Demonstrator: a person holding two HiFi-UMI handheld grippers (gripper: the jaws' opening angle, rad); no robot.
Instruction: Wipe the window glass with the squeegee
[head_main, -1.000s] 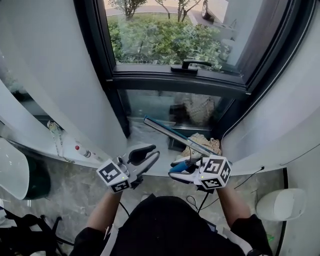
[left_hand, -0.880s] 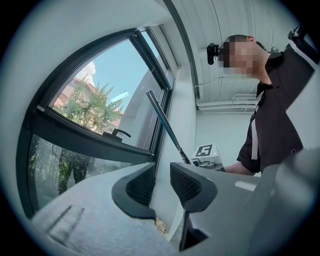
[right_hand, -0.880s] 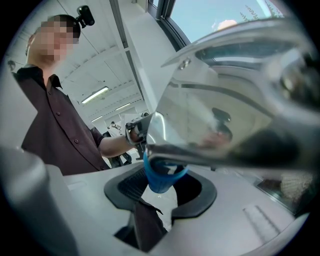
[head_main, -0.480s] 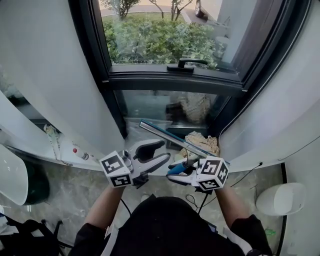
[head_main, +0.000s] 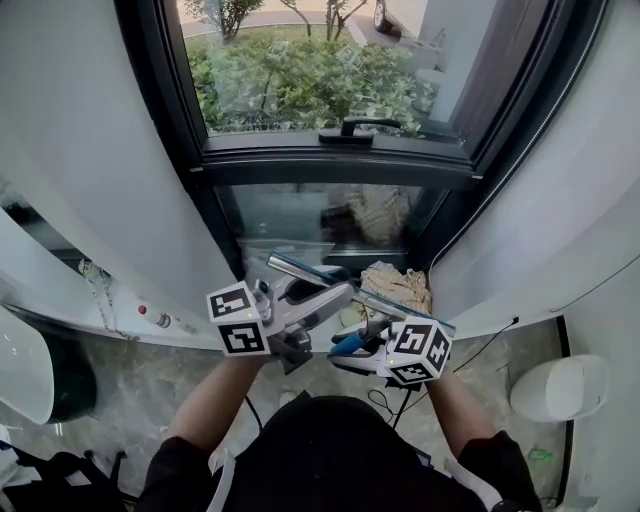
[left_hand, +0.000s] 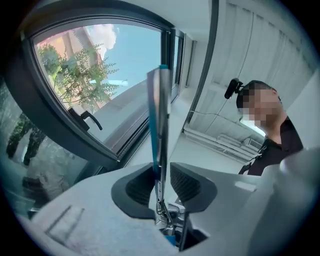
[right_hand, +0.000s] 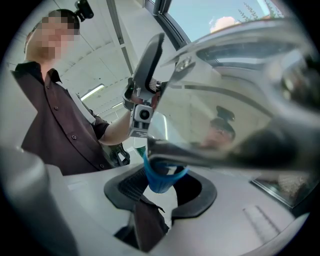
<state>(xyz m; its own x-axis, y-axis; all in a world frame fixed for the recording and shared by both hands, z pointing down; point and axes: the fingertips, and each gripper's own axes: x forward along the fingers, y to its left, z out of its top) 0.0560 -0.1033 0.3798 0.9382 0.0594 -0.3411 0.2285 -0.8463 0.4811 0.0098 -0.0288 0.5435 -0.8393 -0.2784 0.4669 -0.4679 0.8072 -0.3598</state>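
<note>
The squeegee (head_main: 300, 270) is a long metal blade with a blue handle (head_main: 350, 342), held low in front of the window glass (head_main: 300, 80). My right gripper (head_main: 352, 346) is shut on the blue handle (right_hand: 161, 176). My left gripper (head_main: 325, 297) has come up against the blade from the left. In the left gripper view the blade (left_hand: 160, 120) runs edge-on between the pads (left_hand: 186, 182), with a gap on the right side. Those jaws have just been closing with the blade between them, and they stand open.
A black window handle (head_main: 345, 128) sits on the frame between the upper and lower panes. A crumpled cloth (head_main: 395, 282) lies on the sill behind the squeegee. A white bin (head_main: 560, 385) stands at the right, a white basin (head_main: 20, 365) at the left.
My left gripper has risen and swung right, from beside the right gripper up to the squeegee blade, which now lies between its jaws. The right gripper has kept its place.
</note>
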